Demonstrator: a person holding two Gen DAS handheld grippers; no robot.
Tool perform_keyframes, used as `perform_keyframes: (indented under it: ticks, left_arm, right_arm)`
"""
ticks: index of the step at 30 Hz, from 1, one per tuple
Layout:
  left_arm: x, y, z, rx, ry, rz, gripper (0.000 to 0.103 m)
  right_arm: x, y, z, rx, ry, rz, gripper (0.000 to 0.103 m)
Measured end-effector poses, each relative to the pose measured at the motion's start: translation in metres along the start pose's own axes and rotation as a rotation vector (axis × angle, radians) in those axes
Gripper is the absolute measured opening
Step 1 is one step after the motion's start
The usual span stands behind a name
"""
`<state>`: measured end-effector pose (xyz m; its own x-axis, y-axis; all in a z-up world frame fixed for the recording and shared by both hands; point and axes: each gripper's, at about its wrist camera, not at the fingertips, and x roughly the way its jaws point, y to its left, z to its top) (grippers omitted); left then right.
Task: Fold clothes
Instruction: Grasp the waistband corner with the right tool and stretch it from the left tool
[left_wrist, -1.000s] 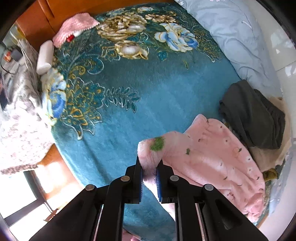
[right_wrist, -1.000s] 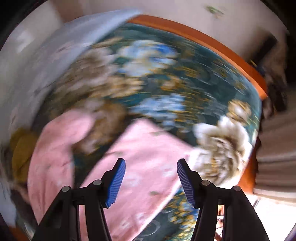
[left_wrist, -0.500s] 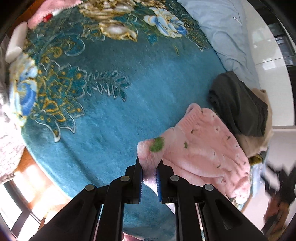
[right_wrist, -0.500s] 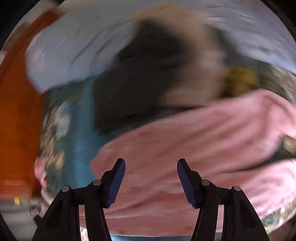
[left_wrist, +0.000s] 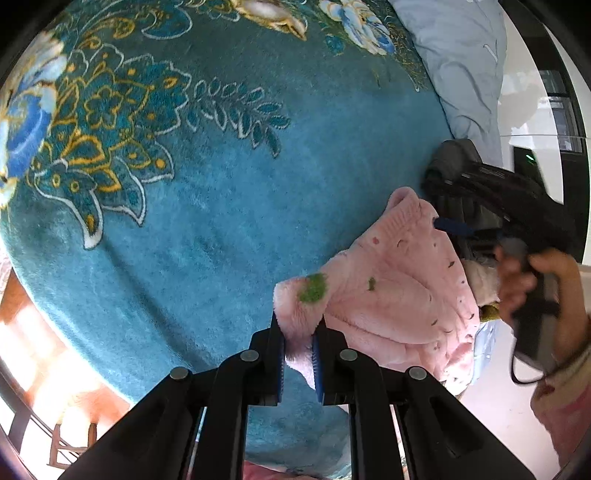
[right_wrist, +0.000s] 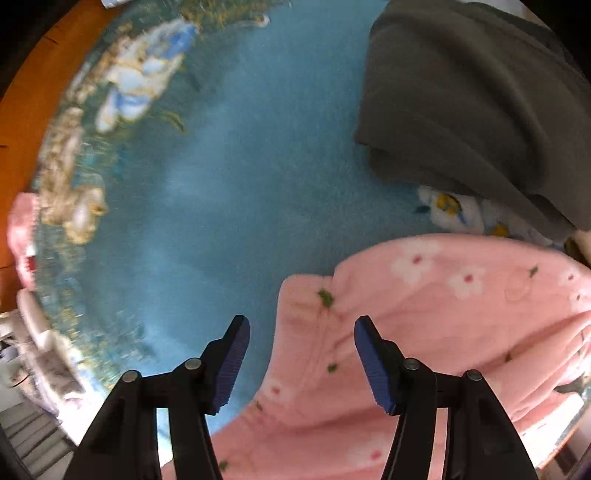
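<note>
Jaws clamping pink garment (left_wrist: 399, 295), right gripper (right_wrist: 301, 363) agape, seemingly downward

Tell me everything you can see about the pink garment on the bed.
The pink garment looks like soft fleece, printed with white flowers and small green leaves. It lies crumpled on the teal floral blanket, beside a dark grey garment. The left gripper is shut on one edge; the right gripper hovers open above another.

Left gripper (left_wrist: 298, 349) jaws pinched together; right gripper (right_wrist: 301, 363) jaws apart.
</note>
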<state>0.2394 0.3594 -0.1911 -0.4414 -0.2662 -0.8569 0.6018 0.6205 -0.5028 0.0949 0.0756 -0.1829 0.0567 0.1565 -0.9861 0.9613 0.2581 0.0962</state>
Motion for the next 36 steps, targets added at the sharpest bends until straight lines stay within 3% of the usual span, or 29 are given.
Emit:
perform_keyframes:
  ticks: [6, 8, 10, 12, 14, 17, 20, 24, 27, 31, 36]
  left_arm:
    - [0.007, 0.000, 0.006, -0.014, 0.002, -0.014, 0.012]
    - [0.010, -0.002, 0.007, -0.017, 0.003, -0.018, 0.012]
    - [0.012, -0.003, 0.009, -0.014, 0.005, -0.018, 0.012]
    - [0.015, -0.005, 0.010, -0.010, 0.008, -0.021, 0.012]
    - [0.016, -0.008, 0.012, -0.007, 0.005, -0.030, 0.012]
    - [0.010, -0.015, 0.014, 0.008, -0.032, -0.048, 0.011]
    - [-0.004, -0.022, 0.020, 0.025, -0.089, -0.081, 0.011]
    - [-0.029, -0.024, 0.034, 0.042, -0.173, -0.113, 0.011]
    - [-0.032, -0.006, 0.044, -0.008, -0.174, -0.098, 0.011]
    - [-0.017, 0.018, 0.052, -0.073, -0.121, -0.071, 0.011]
    - [-0.005, 0.035, 0.042, -0.106, -0.065, -0.058, 0.011]
  right_arm:
    - [0.025, 0.015, 0.009, -0.079, 0.036, -0.210, 0.060]
    - [0.025, 0.016, 0.009, -0.111, 0.022, -0.256, 0.048]
    - [0.024, 0.017, 0.008, -0.139, 0.022, -0.301, 0.022]
    - [0.022, 0.016, 0.008, -0.154, 0.015, -0.332, 0.011]
    - [0.017, 0.014, 0.009, -0.150, -0.002, -0.351, 0.009]
    - [-0.003, 0.010, 0.010, -0.089, -0.068, -0.290, 0.008]
    - [-0.032, 0.026, 0.012, -0.130, -0.164, -0.210, 0.007]
    - [-0.062, 0.065, 0.033, -0.178, -0.252, -0.098, 0.000]
    - [-0.075, 0.098, 0.061, -0.228, -0.300, -0.048, 0.000]
    - [-0.044, 0.133, 0.081, -0.266, -0.245, -0.086, 0.000]
    - [-0.032, 0.119, 0.074, -0.250, -0.185, -0.053, 0.003]
